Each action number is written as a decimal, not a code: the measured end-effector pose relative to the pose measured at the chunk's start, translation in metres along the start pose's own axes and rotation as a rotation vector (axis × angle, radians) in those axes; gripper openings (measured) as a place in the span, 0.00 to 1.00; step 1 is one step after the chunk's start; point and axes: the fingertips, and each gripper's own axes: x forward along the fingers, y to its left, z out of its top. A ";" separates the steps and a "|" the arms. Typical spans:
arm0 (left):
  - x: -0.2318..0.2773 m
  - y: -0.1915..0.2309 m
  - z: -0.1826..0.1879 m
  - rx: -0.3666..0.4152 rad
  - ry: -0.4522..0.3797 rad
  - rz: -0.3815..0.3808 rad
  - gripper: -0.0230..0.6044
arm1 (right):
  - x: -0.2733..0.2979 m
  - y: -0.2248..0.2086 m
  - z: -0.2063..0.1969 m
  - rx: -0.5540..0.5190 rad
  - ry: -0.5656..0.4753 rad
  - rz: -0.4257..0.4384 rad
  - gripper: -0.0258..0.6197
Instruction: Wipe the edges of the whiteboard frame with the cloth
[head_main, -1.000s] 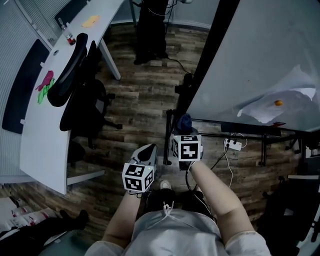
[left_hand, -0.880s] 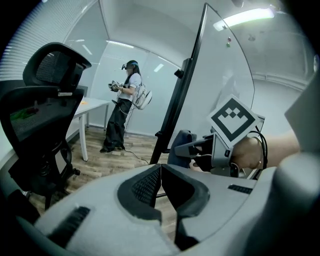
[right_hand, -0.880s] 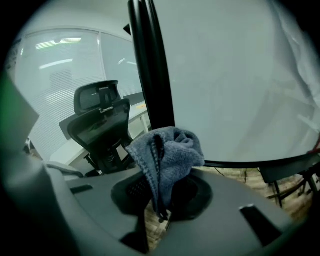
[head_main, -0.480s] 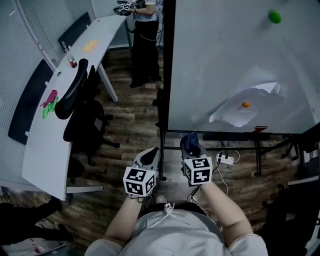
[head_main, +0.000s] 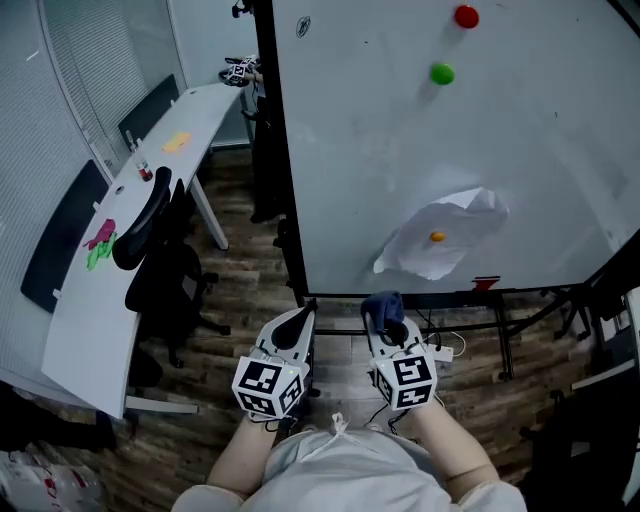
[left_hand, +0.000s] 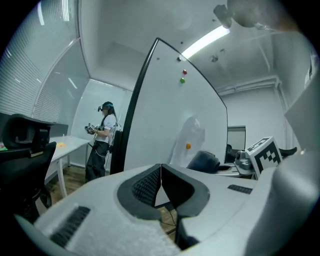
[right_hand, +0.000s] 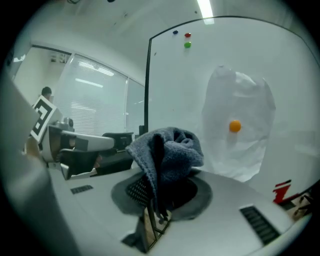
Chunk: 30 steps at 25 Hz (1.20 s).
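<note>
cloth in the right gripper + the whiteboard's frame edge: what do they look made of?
The cloth: soft textile, likely terry or microfibre, dark blue-grey and matte; a nubbly pile and limp folds show. The whiteboard frame: a black, smooth, rigid strip; could be painted metal or plastic, the look leaves that open.

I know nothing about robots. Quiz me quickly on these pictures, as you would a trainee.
1. True or false: the left gripper holds the cloth.
2. Which magnet pins the paper to the whiteboard? A red, B green, C orange.
3. Fill in: the right gripper is shut on the ____.

Key: 1 false; 2 C; 3 cloth.
</note>
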 end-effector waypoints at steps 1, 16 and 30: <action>-0.001 -0.006 0.006 0.007 -0.015 -0.003 0.07 | -0.003 -0.002 0.005 0.012 -0.009 0.002 0.15; 0.001 -0.036 0.018 0.056 -0.037 0.003 0.07 | -0.022 -0.006 0.021 0.047 -0.043 0.016 0.15; 0.002 -0.033 0.013 0.055 -0.016 0.031 0.07 | -0.024 0.007 0.031 0.031 -0.100 0.054 0.15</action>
